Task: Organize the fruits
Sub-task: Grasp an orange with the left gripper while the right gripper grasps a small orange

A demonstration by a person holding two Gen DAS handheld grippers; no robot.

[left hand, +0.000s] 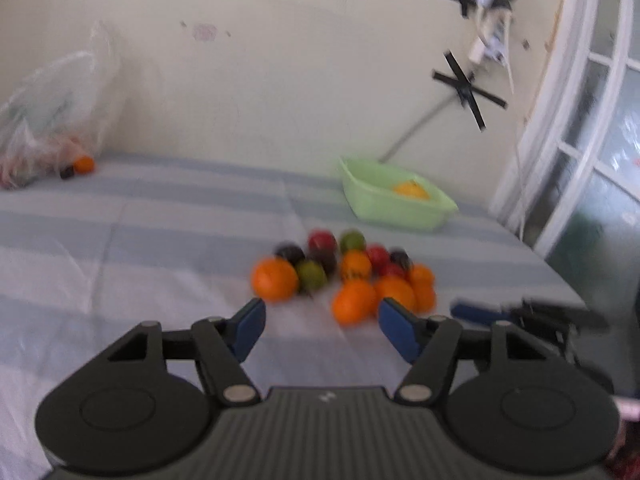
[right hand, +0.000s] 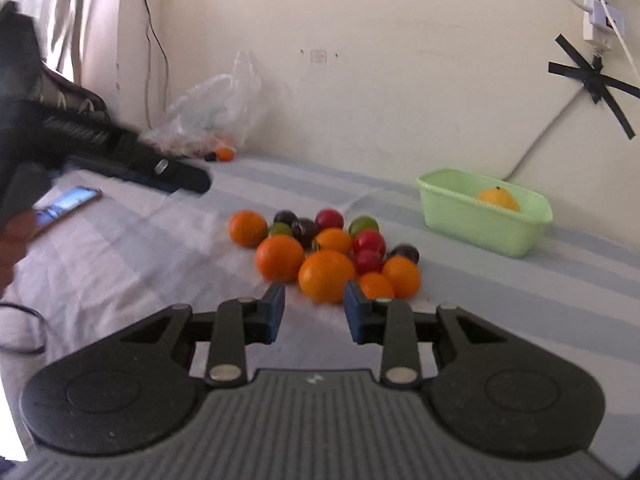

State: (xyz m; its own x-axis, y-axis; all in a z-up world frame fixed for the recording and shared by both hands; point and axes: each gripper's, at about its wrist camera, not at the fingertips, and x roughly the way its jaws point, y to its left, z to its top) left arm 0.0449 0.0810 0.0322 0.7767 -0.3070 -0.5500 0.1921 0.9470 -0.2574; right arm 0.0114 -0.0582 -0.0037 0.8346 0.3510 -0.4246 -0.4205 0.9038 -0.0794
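Observation:
A pile of fruit lies on the striped cloth: several oranges (right hand: 326,276), red (right hand: 369,241), green (right hand: 363,225) and dark purple ones (right hand: 304,229). The same pile shows in the left wrist view (left hand: 352,268). A light green basket (right hand: 482,216) stands behind it at right and holds one orange fruit (right hand: 498,199); it also shows in the left wrist view (left hand: 394,200). My right gripper (right hand: 314,306) is open and empty, just short of the nearest orange. My left gripper (left hand: 322,322) is open and empty, in front of the pile.
A clear plastic bag (right hand: 216,116) with more fruit sits against the wall at back left, one orange (right hand: 225,154) beside it. A phone (right hand: 66,204) lies on the cloth at left. The wall carries taped cables and a power strip (right hand: 598,8).

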